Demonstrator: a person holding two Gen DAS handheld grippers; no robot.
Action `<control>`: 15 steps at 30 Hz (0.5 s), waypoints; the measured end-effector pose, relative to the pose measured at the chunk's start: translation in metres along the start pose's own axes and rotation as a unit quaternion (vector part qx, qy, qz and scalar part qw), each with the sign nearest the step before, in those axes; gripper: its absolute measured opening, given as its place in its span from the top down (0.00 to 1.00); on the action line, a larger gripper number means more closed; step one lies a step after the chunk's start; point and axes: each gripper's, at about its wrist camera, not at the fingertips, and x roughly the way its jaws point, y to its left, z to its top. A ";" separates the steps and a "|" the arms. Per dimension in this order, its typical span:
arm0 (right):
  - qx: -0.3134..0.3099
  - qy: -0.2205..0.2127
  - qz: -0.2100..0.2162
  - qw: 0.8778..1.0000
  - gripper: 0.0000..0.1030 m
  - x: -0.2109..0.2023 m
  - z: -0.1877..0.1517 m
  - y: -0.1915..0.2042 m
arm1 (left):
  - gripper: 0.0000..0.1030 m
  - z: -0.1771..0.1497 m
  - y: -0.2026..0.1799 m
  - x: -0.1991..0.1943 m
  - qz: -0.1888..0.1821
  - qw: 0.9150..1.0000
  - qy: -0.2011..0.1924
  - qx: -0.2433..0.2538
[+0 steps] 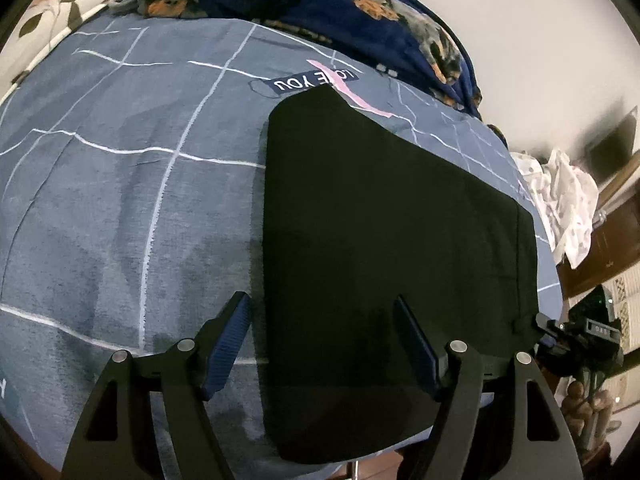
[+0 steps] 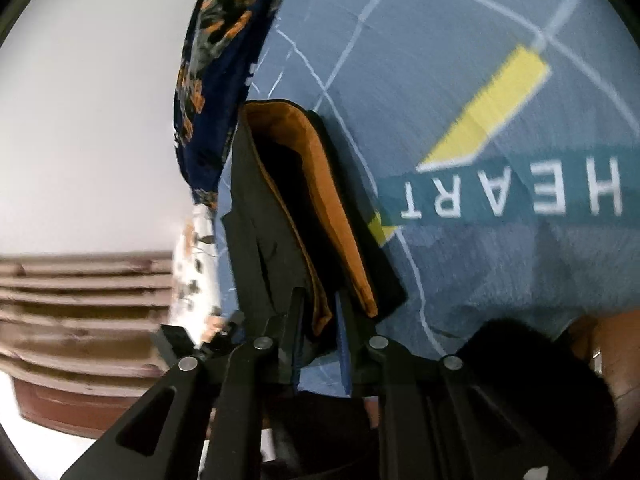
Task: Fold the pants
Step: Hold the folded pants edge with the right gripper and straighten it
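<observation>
Black pants (image 1: 380, 220) lie folded flat on the blue-grey bedsheet (image 1: 120, 200). My left gripper (image 1: 320, 298) hovers open over their near left edge, one finger above the sheet and the other above the black cloth, holding nothing. At the pants' near right corner my right gripper (image 1: 544, 322) reaches in from the side. In the right wrist view my right gripper (image 2: 320, 304) is shut on the edge of the pants (image 2: 256, 220), its fingers pinching several layers. An orange lining (image 2: 328, 208) shows between those black layers.
A dark blue flowered blanket (image 1: 320, 4) is bunched along the far side of the bed, with a white flowered pillow (image 1: 60, 8) at the far left. White cloth (image 1: 568, 204) hangs off the right edge by brown wooden furniture (image 1: 612, 240). Wooden slats (image 2: 80, 300) stand beyond the bed.
</observation>
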 end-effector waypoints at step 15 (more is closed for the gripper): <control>-0.066 -0.039 -0.103 0.992 0.47 -0.011 -0.002 0.031 | 0.29 0.000 0.003 0.002 -0.004 1.000 0.010 -0.008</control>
